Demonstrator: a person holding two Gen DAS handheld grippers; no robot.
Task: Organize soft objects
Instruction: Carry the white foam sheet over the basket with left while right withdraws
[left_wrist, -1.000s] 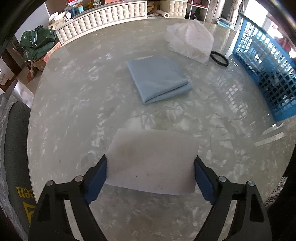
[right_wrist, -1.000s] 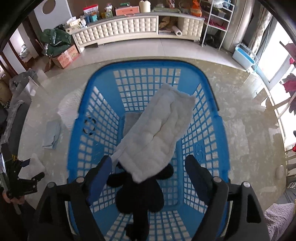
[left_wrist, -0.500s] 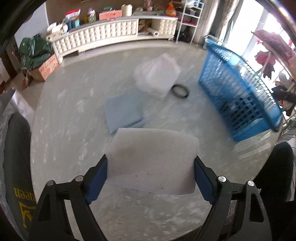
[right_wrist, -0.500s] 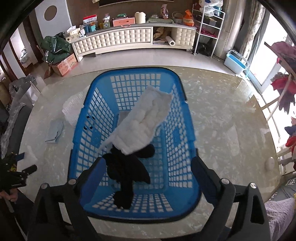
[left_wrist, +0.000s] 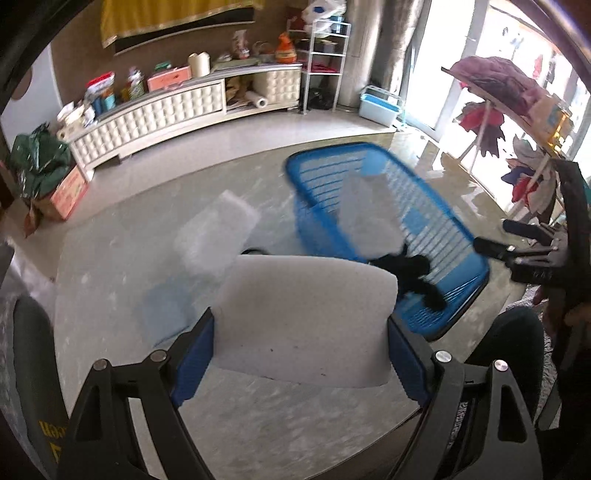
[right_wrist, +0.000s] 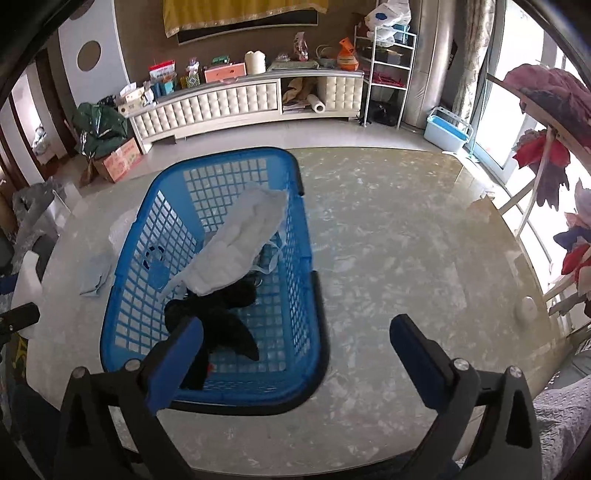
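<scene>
My left gripper (left_wrist: 301, 350) is shut on a white foam sheet (left_wrist: 306, 317) and holds it in the air above the round table, left of the blue basket (left_wrist: 476, 258). The basket (right_wrist: 122, 288) holds a white quilted pad (right_wrist: 243, 247) and a black cloth (right_wrist: 218, 321). A folded light blue cloth (right_wrist: 96, 277) and a white bubble wrap piece (left_wrist: 214, 232) lie on the table left of the basket. My right gripper (right_wrist: 295, 350) is open and empty, above the table at the basket's near right corner.
The marble table (right_wrist: 406, 240) extends to the right of the basket. A white cabinet (right_wrist: 240, 99) stands along the far wall. A clothes rack (right_wrist: 554, 129) stands at the right. A dark chair back (left_wrist: 29, 369) is at the left table edge.
My left gripper has lifted the foam sheet off the table and swung right toward the basket. My right gripper has pulled back and up from the basket, staying open.
</scene>
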